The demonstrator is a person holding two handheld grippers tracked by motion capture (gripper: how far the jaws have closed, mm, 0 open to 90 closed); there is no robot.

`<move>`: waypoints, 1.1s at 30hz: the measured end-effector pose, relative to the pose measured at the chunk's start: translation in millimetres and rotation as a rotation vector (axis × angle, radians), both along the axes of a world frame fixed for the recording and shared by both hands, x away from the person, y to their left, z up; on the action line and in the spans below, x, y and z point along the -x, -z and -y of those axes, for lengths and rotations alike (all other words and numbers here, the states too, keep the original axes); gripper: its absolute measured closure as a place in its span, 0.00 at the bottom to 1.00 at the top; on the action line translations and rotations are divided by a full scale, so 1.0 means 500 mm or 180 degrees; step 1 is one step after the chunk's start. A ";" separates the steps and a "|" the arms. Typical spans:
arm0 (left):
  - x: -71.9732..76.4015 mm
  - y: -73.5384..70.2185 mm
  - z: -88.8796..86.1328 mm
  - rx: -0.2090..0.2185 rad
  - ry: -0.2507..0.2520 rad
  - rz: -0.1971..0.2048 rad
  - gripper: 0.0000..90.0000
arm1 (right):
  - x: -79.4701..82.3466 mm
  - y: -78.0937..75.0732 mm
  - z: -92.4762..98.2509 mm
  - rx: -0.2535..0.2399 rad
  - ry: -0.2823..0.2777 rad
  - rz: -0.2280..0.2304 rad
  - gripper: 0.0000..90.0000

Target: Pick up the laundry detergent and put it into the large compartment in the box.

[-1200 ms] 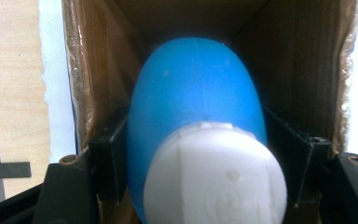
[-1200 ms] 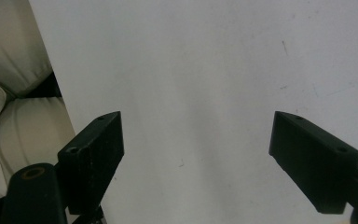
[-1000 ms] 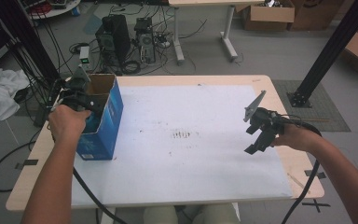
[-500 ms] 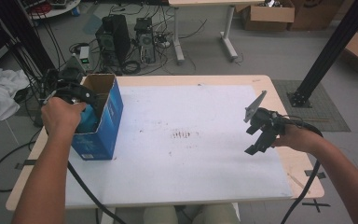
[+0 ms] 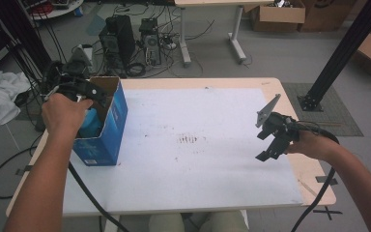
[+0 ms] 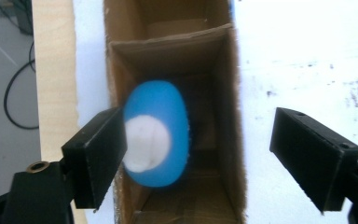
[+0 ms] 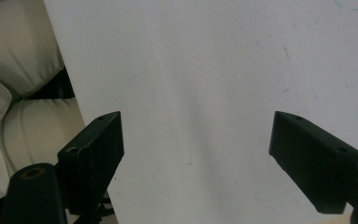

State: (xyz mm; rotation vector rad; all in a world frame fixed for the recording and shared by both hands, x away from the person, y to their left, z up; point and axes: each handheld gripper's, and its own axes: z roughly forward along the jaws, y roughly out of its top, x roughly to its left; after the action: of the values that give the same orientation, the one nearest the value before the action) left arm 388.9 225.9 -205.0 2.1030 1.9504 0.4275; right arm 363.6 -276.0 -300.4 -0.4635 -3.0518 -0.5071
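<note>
We see the left gripper (image 6: 196, 158) above the blue cardboard box (image 5: 107, 126), its jaws just opened wide, with the blue-and-white object (image 6: 156, 135) blurred inside the box, beside one jaw. The box walls hem it in. The right gripper (image 7: 196, 163), jaws wide and empty, hangs over the white surface (image 5: 198, 164). Computer towers (image 5: 130, 43) and cables lie on the floor beyond.

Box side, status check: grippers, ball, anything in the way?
Left gripper just opened, above box. Blue ball blurred inside box. Right gripper open, empty. Nothing blocking.
</note>
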 end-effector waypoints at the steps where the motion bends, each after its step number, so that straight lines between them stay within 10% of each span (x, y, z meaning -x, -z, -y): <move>1: 0.002 -0.003 0.004 0.0009 0.0021 0.0013 0.21 | 0.001 -0.001 0.001 0.0005 0.0006 0.0000 0.20; 20: 0.020 -0.064 0.101 0.0068 0.0634 0.0228 0.21 | 0.006 -0.008 0.001 -0.0024 0.0007 0.0040 0.20; 33: 0.021 -0.070 0.190 0.0008 0.1300 0.0131 0.21 | 0.006 -0.010 -0.003 -0.0020 0.0019 0.0034 0.20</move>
State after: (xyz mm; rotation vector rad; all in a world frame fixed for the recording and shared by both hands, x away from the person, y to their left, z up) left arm 378.2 130.8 -170.0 2.3884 1.4421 0.3787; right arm 360.4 -274.4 -295.2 -0.4716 -3.0591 -0.5209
